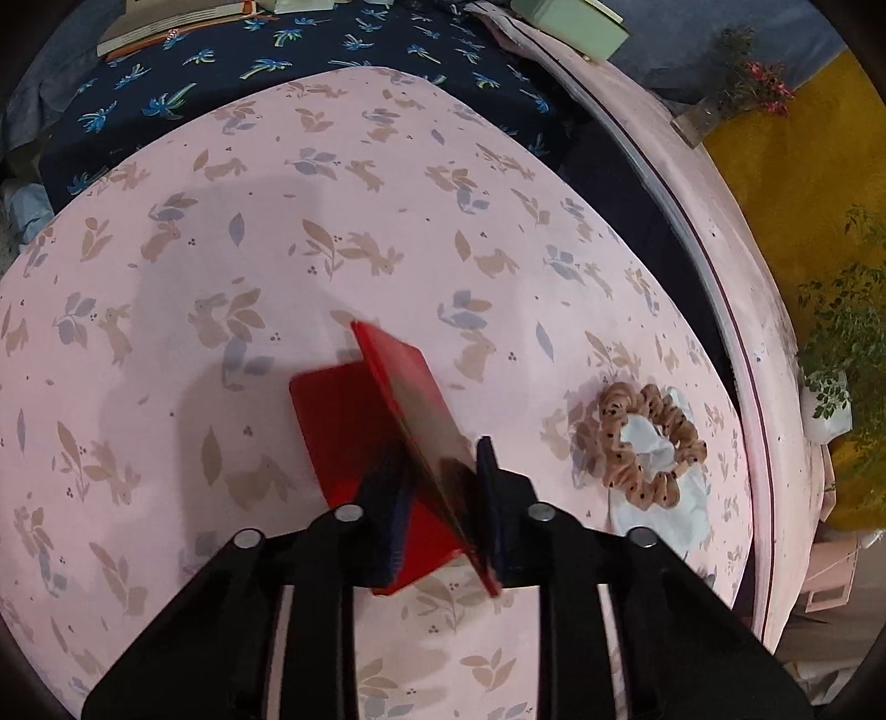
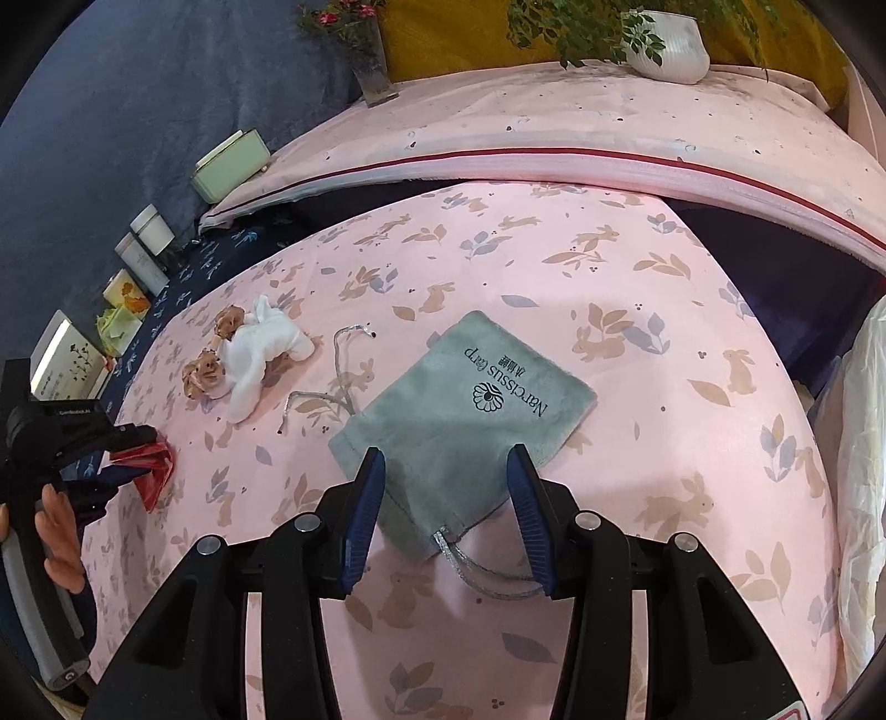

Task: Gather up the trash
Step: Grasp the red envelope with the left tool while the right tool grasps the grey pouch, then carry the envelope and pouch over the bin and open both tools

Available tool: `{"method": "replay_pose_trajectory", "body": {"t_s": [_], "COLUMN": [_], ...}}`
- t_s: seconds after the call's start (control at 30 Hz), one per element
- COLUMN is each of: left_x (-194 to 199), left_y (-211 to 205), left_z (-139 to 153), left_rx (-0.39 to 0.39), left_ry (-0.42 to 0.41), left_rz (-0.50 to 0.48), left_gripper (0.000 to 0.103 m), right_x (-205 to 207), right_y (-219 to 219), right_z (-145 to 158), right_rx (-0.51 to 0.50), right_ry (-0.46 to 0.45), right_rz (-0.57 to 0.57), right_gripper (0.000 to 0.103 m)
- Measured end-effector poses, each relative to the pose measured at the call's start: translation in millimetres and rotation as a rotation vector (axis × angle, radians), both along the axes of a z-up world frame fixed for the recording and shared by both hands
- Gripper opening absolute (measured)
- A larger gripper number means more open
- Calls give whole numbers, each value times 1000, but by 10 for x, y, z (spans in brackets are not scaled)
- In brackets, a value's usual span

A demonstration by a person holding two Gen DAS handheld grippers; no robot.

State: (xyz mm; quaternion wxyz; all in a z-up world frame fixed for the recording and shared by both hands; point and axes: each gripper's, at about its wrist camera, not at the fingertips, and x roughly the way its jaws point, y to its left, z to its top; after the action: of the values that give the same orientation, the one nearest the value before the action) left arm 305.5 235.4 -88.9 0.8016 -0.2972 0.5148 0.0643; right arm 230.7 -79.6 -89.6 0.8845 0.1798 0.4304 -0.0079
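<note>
A red folded card packet (image 1: 398, 387) stands on the pink rabbit-print sheet (image 1: 332, 194). My left gripper (image 1: 437, 498) is shut on its raised flap, while the other flap lies flat on the sheet. The right wrist view shows the same left gripper (image 2: 133, 443) at the far left, with the red packet (image 2: 155, 471) in it and a person's hand (image 2: 55, 526) on the handle. My right gripper (image 2: 446, 457) stands open just above the near end of a grey-green drawstring pouch (image 2: 470, 399). Its pads do not press on the pouch.
A tan dotted scrunchie (image 1: 653, 443) lies on crumpled white tissue (image 1: 659, 498). A loose silver cord (image 2: 332, 387) lies left of the pouch. A white plastic bag (image 2: 864, 443) hangs at the right. A green box (image 2: 232, 166), jars, books, a vase (image 2: 371, 66) and a plant pot (image 2: 670, 50) line the far edges.
</note>
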Motion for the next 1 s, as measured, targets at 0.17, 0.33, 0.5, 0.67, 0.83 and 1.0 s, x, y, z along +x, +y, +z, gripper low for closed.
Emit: {"method": "replay_pose_trajectory", "body": {"t_s": [0.17, 0.33, 0.5, 0.67, 0.83, 1.0], "left_x": [-168, -321, -487, -668, -846, -1005], "left_y": [-172, -334, -533, -768, -1054, -1360], "left_z": [27, 49, 87, 150, 239, 383], "left_rx": [13, 11, 19, 14, 14, 19], "left_ry": [-13, -26, -43, -63, -95, -135], "left_rz": [-44, -93, -153, -216, -292, -371], "left_gripper": [4, 3, 2, 2, 2, 2], "right_x": [23, -7, -85, -233, -440, -657], "right_y": [49, 104, 107, 72, 1, -157], "right_z": [-11, -29, -18, 46, 179, 341], "right_rx": [-19, -46, -52, -42, -40, -24], "right_ry": [-5, -3, -6, -19, -52, -90], "right_rz": [6, 23, 36, 42, 32, 13], "right_gripper": [31, 17, 6, 5, 4, 4]}}
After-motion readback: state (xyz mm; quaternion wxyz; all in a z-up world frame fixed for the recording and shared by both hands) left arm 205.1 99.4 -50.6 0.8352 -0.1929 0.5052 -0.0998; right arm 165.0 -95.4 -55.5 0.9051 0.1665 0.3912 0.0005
